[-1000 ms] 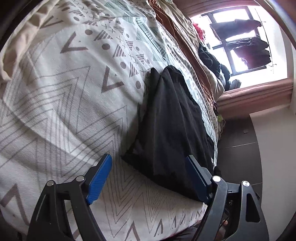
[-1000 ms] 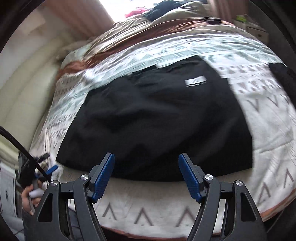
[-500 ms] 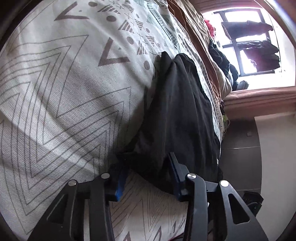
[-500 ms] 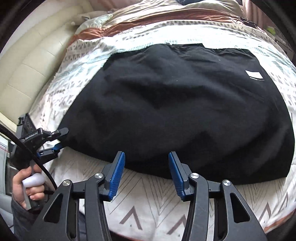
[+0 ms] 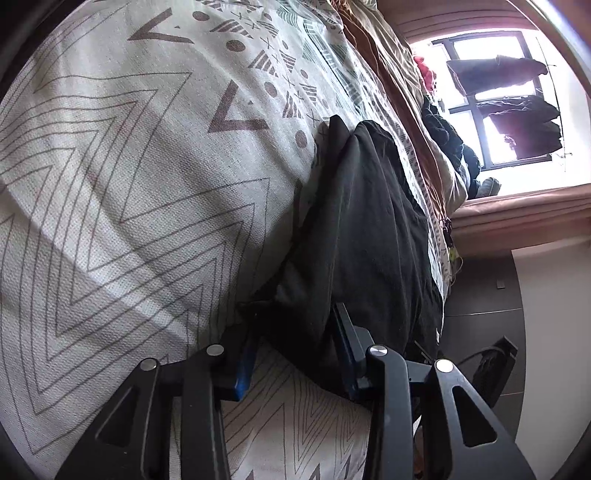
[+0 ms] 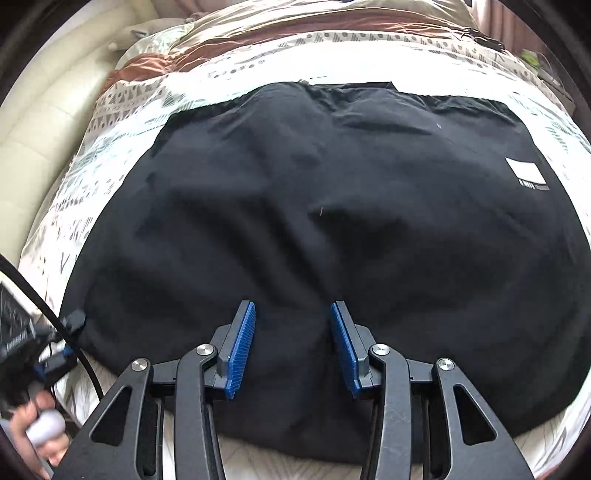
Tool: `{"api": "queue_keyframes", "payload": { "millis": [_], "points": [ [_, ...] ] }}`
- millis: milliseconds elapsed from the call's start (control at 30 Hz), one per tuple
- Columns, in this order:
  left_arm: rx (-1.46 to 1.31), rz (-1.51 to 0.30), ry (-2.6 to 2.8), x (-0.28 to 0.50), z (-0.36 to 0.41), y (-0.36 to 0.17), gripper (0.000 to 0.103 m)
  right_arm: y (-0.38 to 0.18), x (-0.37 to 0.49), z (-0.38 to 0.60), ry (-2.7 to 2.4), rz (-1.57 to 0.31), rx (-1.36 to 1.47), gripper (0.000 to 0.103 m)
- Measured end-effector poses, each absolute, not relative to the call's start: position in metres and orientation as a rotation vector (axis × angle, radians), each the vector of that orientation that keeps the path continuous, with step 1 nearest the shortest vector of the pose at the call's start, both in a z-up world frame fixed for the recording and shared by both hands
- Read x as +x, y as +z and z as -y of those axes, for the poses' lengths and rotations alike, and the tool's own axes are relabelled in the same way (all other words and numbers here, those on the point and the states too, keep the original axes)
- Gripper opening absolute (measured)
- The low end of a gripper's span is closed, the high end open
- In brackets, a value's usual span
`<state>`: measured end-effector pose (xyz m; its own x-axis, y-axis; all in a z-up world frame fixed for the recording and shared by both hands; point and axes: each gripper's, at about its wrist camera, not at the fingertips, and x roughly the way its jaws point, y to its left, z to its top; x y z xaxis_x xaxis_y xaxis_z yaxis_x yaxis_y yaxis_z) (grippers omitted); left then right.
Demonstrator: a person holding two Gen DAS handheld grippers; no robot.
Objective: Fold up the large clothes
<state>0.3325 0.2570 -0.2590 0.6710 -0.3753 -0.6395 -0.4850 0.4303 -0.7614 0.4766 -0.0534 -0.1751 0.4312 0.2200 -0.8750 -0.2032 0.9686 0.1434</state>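
A large black garment (image 6: 332, 203) with a white label (image 6: 526, 173) lies spread flat on the patterned bedspread (image 6: 122, 122). My right gripper (image 6: 292, 306) points down onto its near edge. Its jaws are closing, and the cloth puckers between the blue pads without being pinched. In the left wrist view the garment (image 5: 369, 221) runs away along the bed's edge. My left gripper (image 5: 293, 321) has its near corner bunched between the pads, and its jaws are still closing. That left gripper (image 6: 55, 343) also shows at the garment's left corner, held by a hand (image 6: 40, 428).
A brown and beige blanket (image 6: 295, 29) lies bunched at the far side of the bed, with a cream padded headboard (image 6: 37, 129) on the left. Past the bed's edge there is a dark cabinet (image 5: 480, 295) and a window (image 5: 498, 110) with clothes hanging in it.
The left jaws have come in from wide around the garment's corner and now pinch it. The right gripper has dropped towards the garment's near edge, and its jaws have narrowed.
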Motion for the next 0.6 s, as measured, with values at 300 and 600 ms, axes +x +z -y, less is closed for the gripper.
{"api": "queue_keyframes", "payload": {
  "millis": [300,600],
  "points": [
    [-1.152,-0.879,0.098,0.332,-0.254,-0.258,0.038,-0.185,0.528,0.056,0.250,-1.068,0.117,0.040],
    [-1.152,-0.882,0.099,0.334,-0.254,-0.258,0.038,-0.195,0.578,0.058,0.236,-1.070,0.215,0.035]
  ]
}}
